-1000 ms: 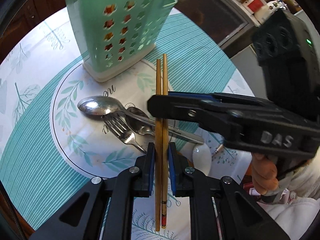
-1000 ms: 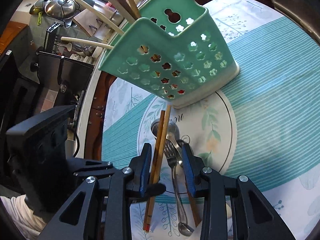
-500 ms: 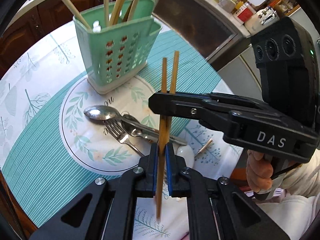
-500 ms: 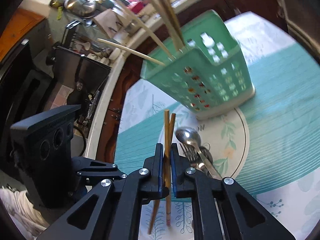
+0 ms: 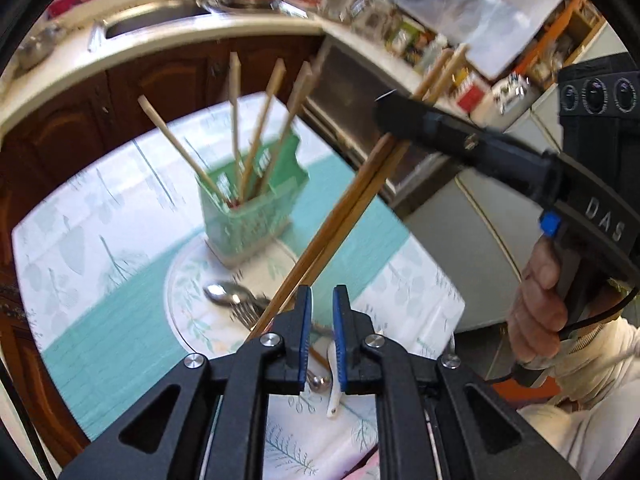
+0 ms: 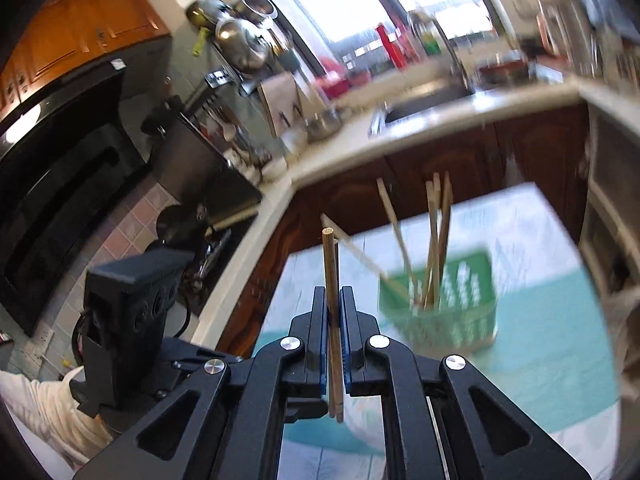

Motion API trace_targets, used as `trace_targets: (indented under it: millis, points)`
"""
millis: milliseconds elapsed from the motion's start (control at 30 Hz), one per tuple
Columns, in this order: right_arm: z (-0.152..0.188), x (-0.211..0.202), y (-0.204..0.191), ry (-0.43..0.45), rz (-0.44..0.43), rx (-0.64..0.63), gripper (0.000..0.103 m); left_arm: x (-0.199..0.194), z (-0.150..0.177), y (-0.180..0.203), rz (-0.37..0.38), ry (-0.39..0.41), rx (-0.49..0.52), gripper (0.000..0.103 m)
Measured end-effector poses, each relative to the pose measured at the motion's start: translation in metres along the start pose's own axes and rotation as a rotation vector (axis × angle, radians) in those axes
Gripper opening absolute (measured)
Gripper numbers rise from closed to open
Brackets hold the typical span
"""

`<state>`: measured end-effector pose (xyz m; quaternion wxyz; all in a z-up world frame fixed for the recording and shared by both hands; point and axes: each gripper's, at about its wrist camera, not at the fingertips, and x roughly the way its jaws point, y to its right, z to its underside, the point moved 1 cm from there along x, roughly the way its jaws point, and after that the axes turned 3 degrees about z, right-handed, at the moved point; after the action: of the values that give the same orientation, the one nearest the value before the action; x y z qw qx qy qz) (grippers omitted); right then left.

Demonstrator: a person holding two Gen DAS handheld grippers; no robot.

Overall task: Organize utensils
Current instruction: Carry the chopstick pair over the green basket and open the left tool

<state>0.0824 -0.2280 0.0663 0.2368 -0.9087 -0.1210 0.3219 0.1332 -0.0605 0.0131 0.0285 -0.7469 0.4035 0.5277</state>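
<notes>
The right gripper (image 6: 334, 308) is clenched on a pair of wooden chopsticks (image 6: 331, 272), which now slant up through the air, lifted clear of the tablecloth (image 5: 120, 240) they lay on a second ago. The left gripper (image 5: 320, 308), which pinched the same pair half a second ago, has let go: its blue pads (image 5: 306, 320) stand a little apart with nothing between them, the chopsticks (image 5: 344, 216) passing just to their left. Ahead of both grippers, and now well below them, stands the green utensil holder (image 5: 256, 208) with several chopsticks leaning in it. A spoon (image 5: 224, 294) and fork (image 5: 246, 314) lie on the cloth between the holder and the left gripper, as before.
</notes>
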Motion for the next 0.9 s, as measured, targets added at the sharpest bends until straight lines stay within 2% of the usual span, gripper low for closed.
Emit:
trace_targets:
  millis: [33, 167, 300, 433, 667, 900]
  points:
    - [-0.011, -0.008, -0.005, 0.019, 0.008, -0.015, 0.005, -0.009, -0.007, -0.001, -0.023, 0.026, -0.012, 0.011]
    - [-0.056, -0.035, -0.029, 0.116, 0.081, -0.108, 0.005, -0.027, -0.030, -0.011, -0.124, 0.100, -0.077, 0.025]
    - [-0.083, -0.041, -0.044, 0.173, 0.192, -0.195, 0.005, -0.025, -0.045, -0.027, -0.214, 0.150, -0.145, 0.030]
    - [-0.093, -0.026, -0.046, 0.189, 0.282, -0.255, 0.005, -0.009, -0.053, -0.046, -0.238, 0.173, -0.190, 0.033]
    - [-0.085, 0.032, -0.021, 0.161, 0.301, -0.250, 0.005, 0.021, -0.051, -0.072, -0.239, 0.177, -0.250, 0.033]
    - [-0.061, 0.096, -0.004, 0.033, 0.247, -0.280, 0.006, 0.037, -0.051, -0.083, -0.242, 0.159, -0.267, 0.034]
